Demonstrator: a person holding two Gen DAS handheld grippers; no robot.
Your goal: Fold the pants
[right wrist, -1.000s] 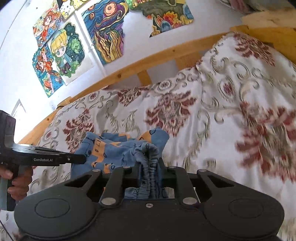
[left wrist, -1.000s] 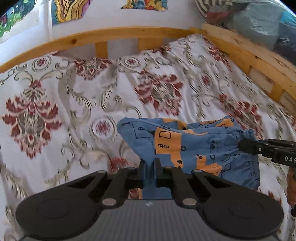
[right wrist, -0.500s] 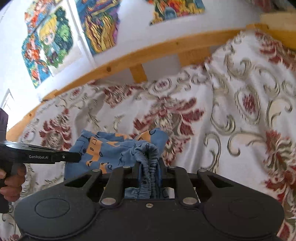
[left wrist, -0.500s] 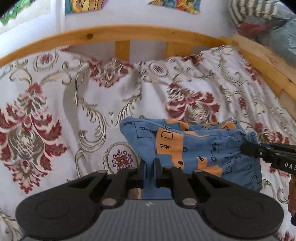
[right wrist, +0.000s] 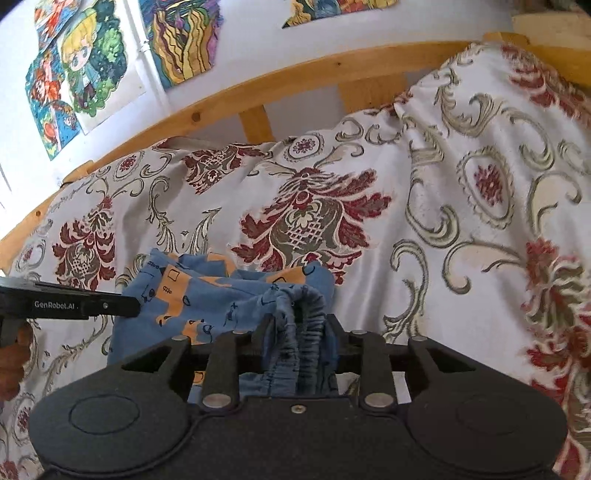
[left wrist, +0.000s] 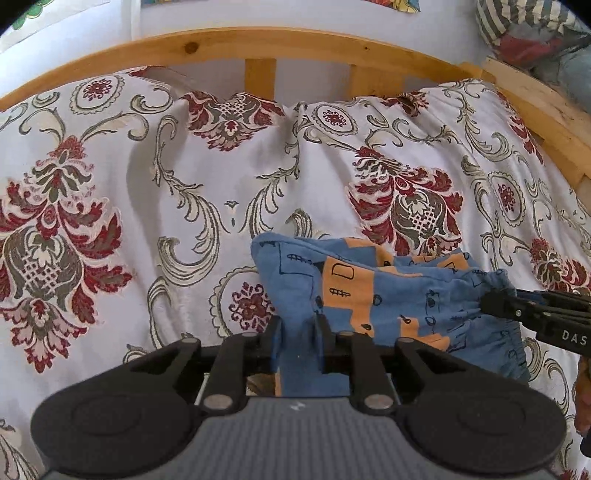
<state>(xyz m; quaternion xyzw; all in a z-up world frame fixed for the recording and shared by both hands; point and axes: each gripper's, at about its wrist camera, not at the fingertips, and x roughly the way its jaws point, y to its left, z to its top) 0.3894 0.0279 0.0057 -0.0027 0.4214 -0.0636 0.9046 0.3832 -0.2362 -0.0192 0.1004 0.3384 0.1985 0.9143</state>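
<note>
The blue pants with orange patches [left wrist: 388, 295] hang bunched between my two grippers over the bed. My left gripper [left wrist: 298, 328] is shut on a blue fold at the pants' left end. My right gripper [right wrist: 297, 325] is shut on the gathered elastic waistband [right wrist: 295, 343]. In the left wrist view the right gripper [left wrist: 491, 304] comes in from the right and pinches the waistband end. In the right wrist view the left gripper [right wrist: 133, 306] comes in from the left at the other end of the pants [right wrist: 207, 295].
A white bedspread with red and olive floral pattern [left wrist: 184, 184] covers the bed. A curved wooden bed rail [left wrist: 258, 44] runs along the back and right. Colourful drawings [right wrist: 81, 66] hang on the wall. Piled bedding [left wrist: 535, 29] sits at the far right corner.
Both grippers, still holding the pants, have moved closer to the headboard and lower toward the bedspread; the views have swung left. The grips are unchanged.
</note>
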